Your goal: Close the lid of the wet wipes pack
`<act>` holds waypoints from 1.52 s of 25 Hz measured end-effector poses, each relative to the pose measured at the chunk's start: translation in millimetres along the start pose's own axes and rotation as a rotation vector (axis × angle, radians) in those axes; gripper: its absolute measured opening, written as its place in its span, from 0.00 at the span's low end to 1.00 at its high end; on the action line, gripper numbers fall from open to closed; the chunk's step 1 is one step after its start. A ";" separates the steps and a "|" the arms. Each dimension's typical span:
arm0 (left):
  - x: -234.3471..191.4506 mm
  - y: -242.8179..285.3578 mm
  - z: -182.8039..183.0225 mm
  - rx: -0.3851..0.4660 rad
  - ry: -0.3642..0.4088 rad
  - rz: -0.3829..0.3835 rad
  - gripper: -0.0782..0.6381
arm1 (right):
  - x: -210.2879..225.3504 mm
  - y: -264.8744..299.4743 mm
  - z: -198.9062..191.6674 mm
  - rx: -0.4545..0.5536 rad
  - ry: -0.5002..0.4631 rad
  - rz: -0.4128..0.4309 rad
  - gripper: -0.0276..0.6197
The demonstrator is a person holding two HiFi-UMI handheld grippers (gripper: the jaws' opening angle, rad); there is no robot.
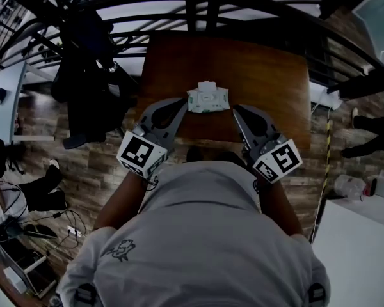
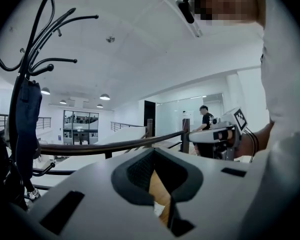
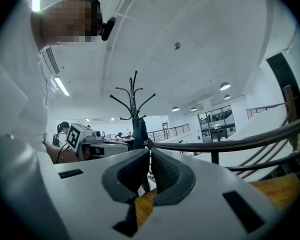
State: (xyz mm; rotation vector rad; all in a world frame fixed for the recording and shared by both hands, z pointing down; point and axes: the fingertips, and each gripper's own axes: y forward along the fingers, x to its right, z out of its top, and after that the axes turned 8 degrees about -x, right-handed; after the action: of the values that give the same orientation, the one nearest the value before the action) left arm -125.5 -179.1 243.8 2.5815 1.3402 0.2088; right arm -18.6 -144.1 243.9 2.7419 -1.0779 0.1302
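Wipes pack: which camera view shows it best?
The head view: the whole pack lies in plain sight on the table, seen from above. The left gripper view shows only a small white scrap low between the jaws, perhaps the pack. The right gripper view shows none of it.

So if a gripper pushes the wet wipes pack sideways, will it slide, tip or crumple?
The wet wipes pack lies flat and low on the wooden table, so it would probably slide rather than tip. Its wrapper looks crinkled, so it likely gives under a squeeze. The open-looking lid is probably its stiffest part.
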 end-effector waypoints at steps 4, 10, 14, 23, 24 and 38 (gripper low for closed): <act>-0.8 0.7 -2.8 -0.001 -0.016 -0.016 0.13 | 5.2 4.0 -7.4 -0.028 0.015 -0.013 0.10; -12.0 8.4 -10.2 -0.026 -0.032 0.002 0.13 | 22.8 17.0 -11.6 -0.054 0.031 -0.006 0.10; -28.4 22.1 -20.0 -0.053 -0.039 0.011 0.13 | 38.4 40.6 -20.6 -0.083 0.032 0.028 0.10; -54.7 66.1 -48.8 -0.153 -0.075 0.010 0.13 | 85.4 71.8 -43.9 -0.153 0.073 0.056 0.10; -57.7 70.5 -51.1 -0.158 -0.092 0.006 0.13 | 91.2 75.3 -48.6 -0.166 0.088 0.060 0.10; -80.6 133.3 -90.8 -0.257 -0.100 -0.011 0.13 | 151.9 96.7 -96.4 -0.277 0.133 0.086 0.10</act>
State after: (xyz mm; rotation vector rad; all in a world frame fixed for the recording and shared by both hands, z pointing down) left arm -87.4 -307.4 364.6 2.3391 1.2061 0.2310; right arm 25.5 -294.2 375.1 2.4077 -1.0884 0.1599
